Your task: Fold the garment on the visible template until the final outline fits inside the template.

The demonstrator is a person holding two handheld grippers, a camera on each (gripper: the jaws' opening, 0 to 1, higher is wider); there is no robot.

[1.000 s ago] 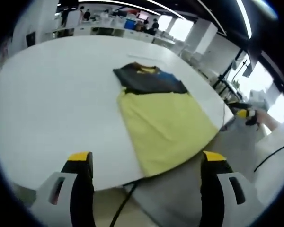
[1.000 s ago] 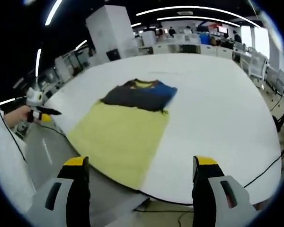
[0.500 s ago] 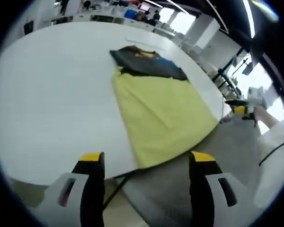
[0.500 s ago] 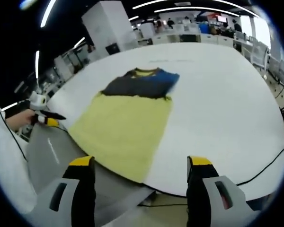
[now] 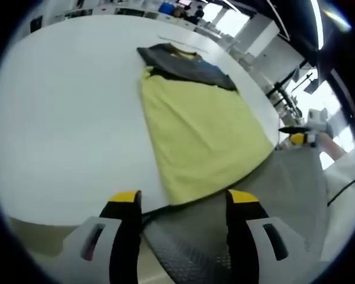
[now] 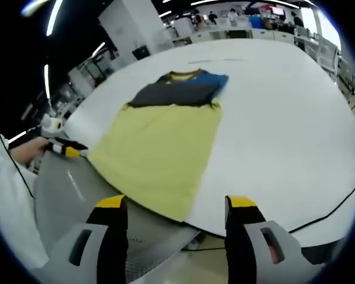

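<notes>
I see one yellow, charcoal and blue short-sleeved cloth shirt (image 5: 198,115) (image 6: 164,135) lying flat, hem at the round white table's (image 5: 59,118) (image 6: 284,130) near edge. My left gripper (image 5: 178,201) and right gripper (image 6: 176,206) both hang empty, jaws apart.

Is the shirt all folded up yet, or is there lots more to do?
Mostly still to do. The shirt lies spread flat on the white table, its yellow lower edge at the table's near edge; no fold is visible. Both grippers, left and right, are open, holding nothing, short of the cloth. Grabbing and folding remain. I cannot make out a template.
</notes>
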